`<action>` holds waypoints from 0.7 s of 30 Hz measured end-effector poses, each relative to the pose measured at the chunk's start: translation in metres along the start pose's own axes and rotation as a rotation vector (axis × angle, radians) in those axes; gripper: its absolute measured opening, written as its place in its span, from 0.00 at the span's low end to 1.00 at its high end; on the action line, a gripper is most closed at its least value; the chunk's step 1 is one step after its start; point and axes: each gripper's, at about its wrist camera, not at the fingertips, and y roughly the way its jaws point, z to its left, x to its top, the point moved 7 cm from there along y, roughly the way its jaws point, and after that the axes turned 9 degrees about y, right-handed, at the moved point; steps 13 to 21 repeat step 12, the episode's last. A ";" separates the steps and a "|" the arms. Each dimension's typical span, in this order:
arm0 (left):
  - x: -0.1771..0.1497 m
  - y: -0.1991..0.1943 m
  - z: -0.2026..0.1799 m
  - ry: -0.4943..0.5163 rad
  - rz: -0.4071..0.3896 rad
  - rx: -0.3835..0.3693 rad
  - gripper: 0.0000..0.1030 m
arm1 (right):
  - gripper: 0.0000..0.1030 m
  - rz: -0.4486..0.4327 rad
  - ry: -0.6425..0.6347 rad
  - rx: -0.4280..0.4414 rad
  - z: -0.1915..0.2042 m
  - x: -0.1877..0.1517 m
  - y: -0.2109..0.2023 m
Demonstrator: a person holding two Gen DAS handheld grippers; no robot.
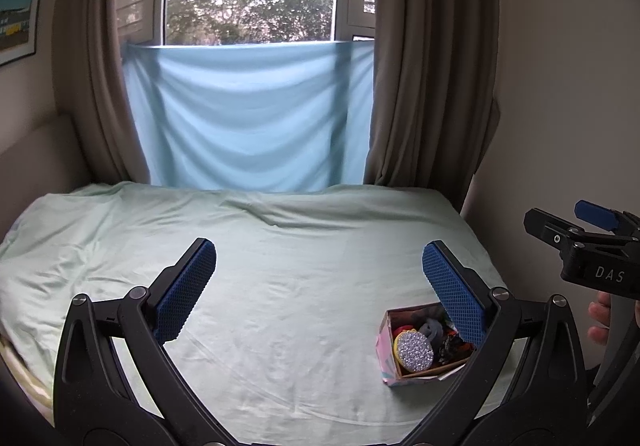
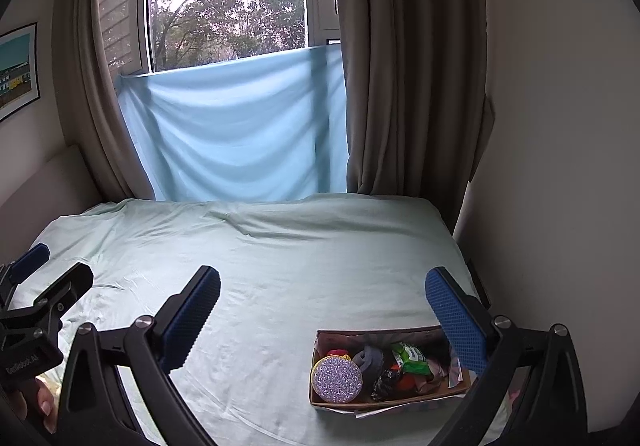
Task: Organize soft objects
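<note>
The bed (image 2: 280, 266) takes up most of both views, spread with a pale green sheet, and apart from the box it is bare. By the look of it the sorting has hardly begun or is nearly over; the pictures do not settle which, since every soft thing in sight sits in the box and nothing lies loose on the sheet.

The box (image 2: 384, 398) stands near the bed's right front corner, just in from the right edge, with the wall close beyond. That side is tight. Left of the box and behind it toward the window there is wide open sheet for setting things out.

The left claw (image 1: 320, 286) hangs over the bed left of the box, released, its jaws spread wide and nothing between them. The right claw (image 2: 324, 314) hovers above the box, likewise spread and empty.

Inside the box, at its left end, a glittery disc (image 2: 337, 380) lies on top. Right of it sit a grey sock (image 2: 370, 360), a green packet (image 2: 410, 358), and red, black and tan bits crowded too close to name.
</note>
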 end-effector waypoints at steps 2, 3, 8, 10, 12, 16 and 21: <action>0.000 0.001 0.000 0.000 0.001 -0.003 1.00 | 0.99 0.001 -0.001 -0.001 0.000 0.000 0.001; 0.000 0.002 0.001 -0.001 0.003 -0.003 1.00 | 0.99 0.001 -0.002 -0.002 0.000 0.000 0.001; 0.000 0.004 0.006 0.017 0.013 0.023 1.00 | 0.99 0.002 0.000 0.002 0.000 0.000 0.001; -0.001 0.005 0.008 0.012 0.011 0.019 1.00 | 0.99 0.004 0.002 0.003 0.003 -0.001 0.003; -0.003 0.008 0.014 0.000 0.017 0.014 1.00 | 0.99 0.008 0.003 0.002 0.006 -0.001 0.005; -0.003 0.008 0.014 0.000 0.017 0.014 1.00 | 0.99 0.008 0.003 0.002 0.006 -0.001 0.005; -0.003 0.008 0.014 0.000 0.017 0.014 1.00 | 0.99 0.008 0.003 0.002 0.006 -0.001 0.005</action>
